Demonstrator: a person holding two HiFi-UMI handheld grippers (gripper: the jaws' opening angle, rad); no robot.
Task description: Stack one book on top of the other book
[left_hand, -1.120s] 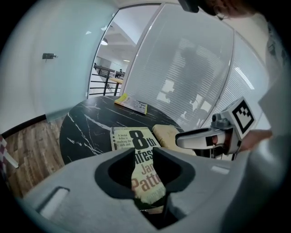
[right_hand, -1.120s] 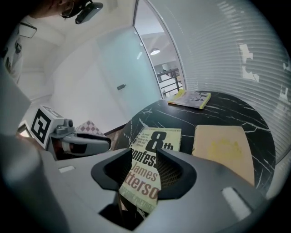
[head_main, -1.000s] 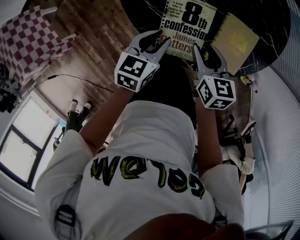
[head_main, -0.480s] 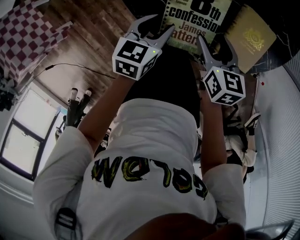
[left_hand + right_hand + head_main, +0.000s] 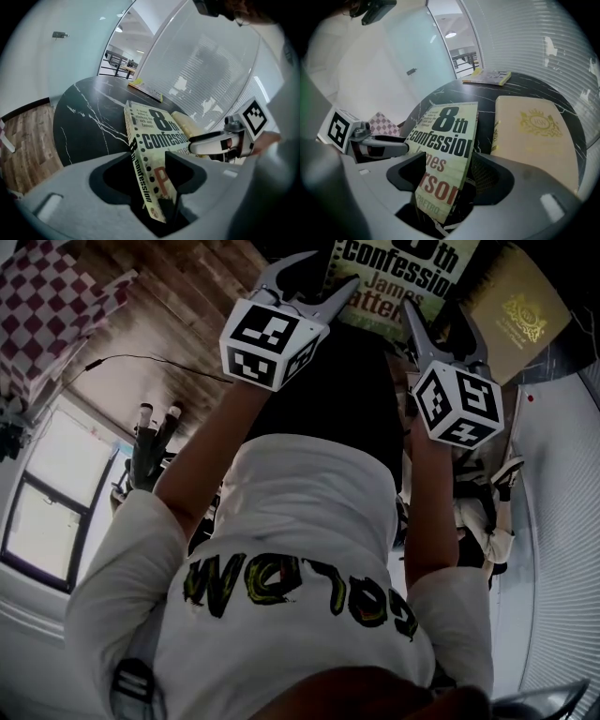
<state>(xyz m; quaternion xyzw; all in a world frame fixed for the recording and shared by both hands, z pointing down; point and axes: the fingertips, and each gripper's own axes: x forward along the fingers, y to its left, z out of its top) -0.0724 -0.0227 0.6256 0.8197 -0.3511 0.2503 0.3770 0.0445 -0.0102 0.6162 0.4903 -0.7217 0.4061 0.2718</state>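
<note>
Closest to me in the head view are my white shirt [image 5: 300,521] and both forearms, which reach forward over the dark tabletop [image 5: 89,122].

My left claw [image 5: 317,279] has its jaws opening. Its own view shows the near, spine-side corner of the paperback [image 5: 450,136] between them, with clear space on the left, and I see no pad pressing on it. My right claw [image 5: 437,307] is opening too. Its view shows the near edge of the same paperback between its jaws, not squeezed as far as I can see. The two claws sit side by side at that near end, with the left one at the spine.

The paperback is cream, with black "8th confession" lettering and red type below. It stretches away from me across the black, white-veined tabletop. I can't tell whether its near end lies flat or is tipped up.

Just beside it on the right lies the tan book [image 5: 534,136] with a gold crest, flat and cover up. A strip of tabletop shows between the two at their far ends, so the paperback is next to the tan book, not on it.

Farther off, near the far rim, lies a third, yellowish book [image 5: 487,76]. Beyond the tabletop on the left are a wooden floor [image 5: 178,324] and a chequered cloth [image 5: 47,306].
</note>
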